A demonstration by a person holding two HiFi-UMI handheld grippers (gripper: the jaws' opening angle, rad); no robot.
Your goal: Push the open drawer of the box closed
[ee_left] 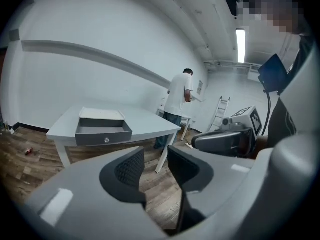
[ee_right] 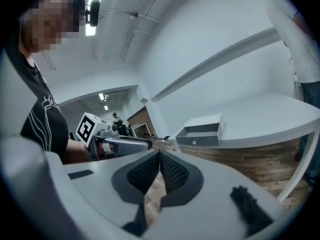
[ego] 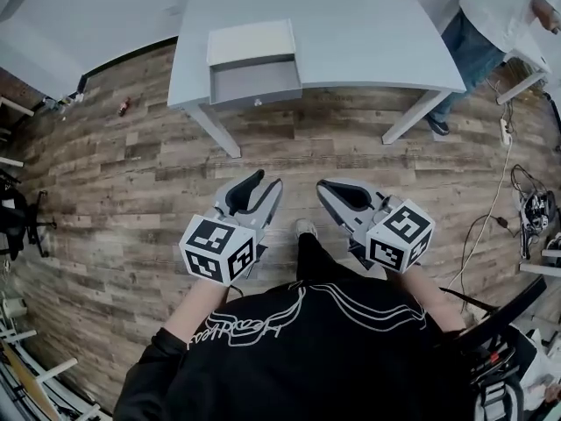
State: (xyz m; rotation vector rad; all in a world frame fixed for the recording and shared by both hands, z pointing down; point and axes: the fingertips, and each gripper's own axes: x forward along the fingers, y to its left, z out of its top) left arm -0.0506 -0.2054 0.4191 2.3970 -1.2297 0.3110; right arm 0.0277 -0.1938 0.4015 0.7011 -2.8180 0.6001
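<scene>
A white box (ego: 252, 42) stands on the grey table (ego: 368, 24), and its grey drawer (ego: 256, 83) is pulled out over the table's front edge, a small knob on its front. Both grippers hang low over the wooden floor, well short of the table. My left gripper (ego: 266, 181) is open, with a clear gap and nothing between its jaws (ee_left: 156, 156); the drawer (ee_left: 103, 131) lies ahead to its left. My right gripper (ego: 324, 185) is shut and empty, its pads meeting at the tips (ee_right: 160, 156); the drawer (ee_right: 200, 138) is far ahead.
A person (ego: 491, 16) in a white shirt stands behind the table's right end. Cables (ego: 526, 204) trail across the floor at right. A small red thing (ego: 124, 106) lies on the floor at left. A ladder (ee_left: 220, 106) leans at the far wall.
</scene>
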